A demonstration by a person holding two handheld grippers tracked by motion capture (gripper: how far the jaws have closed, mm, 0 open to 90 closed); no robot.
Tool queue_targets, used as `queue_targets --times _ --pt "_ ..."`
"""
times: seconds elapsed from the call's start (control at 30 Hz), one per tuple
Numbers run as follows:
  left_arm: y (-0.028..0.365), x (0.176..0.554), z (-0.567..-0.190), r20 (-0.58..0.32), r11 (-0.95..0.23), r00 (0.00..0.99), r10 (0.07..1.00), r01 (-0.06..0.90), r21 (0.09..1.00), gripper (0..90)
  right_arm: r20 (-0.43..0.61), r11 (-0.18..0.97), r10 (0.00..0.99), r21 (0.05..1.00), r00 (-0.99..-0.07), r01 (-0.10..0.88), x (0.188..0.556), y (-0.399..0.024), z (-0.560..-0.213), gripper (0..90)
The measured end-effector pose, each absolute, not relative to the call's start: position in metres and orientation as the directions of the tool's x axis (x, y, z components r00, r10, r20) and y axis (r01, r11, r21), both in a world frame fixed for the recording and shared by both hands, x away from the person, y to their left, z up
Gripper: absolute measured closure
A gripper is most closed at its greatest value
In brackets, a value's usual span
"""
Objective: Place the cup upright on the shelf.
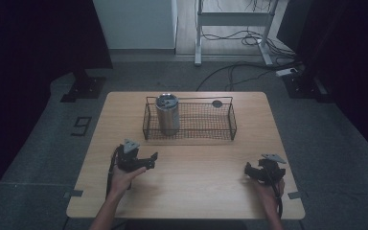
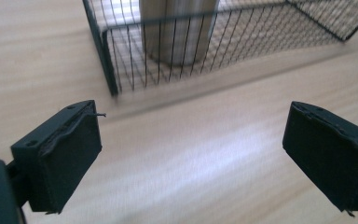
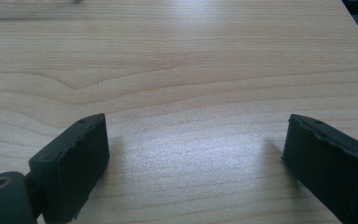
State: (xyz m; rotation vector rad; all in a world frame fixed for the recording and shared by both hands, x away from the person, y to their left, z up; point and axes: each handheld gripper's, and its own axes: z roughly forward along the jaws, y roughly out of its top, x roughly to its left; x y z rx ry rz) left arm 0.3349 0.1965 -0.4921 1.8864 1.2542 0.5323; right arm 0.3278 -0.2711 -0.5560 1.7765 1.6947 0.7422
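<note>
I see the steel cup [image 1: 167,114] standing upright at the left end of the wire basket [image 1: 230,120], which sits toward the far side of the wooden table [image 1: 191,187]. My left gripper [image 1: 148,160] is near the basket's front left corner, jaws apart with nothing between them; its own view shows the cup [image 2: 179,28] behind the basket's mesh [image 2: 121,60]. My right gripper [image 1: 248,170] rests well apart near the table's right edge, jaws wide over bare wood.
</note>
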Motion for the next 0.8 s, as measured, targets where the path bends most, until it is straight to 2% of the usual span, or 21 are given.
queue_targets --times 0.3,0.8 --pt "0.202 0.318 -0.515 -0.09 -0.22 0.447 0.89 0.593 0.775 4.7 0.008 -0.036 0.999 0.729 0.044 0.683 0.328 -0.271 -0.556 6.6" --pt "0.209 0.313 -0.53 -0.097 -0.198 0.408 0.908 0.622 0.758 6.6 0.008 -0.036 0.999 0.729 0.044 0.683 0.328 -0.271 -0.556 6.6"
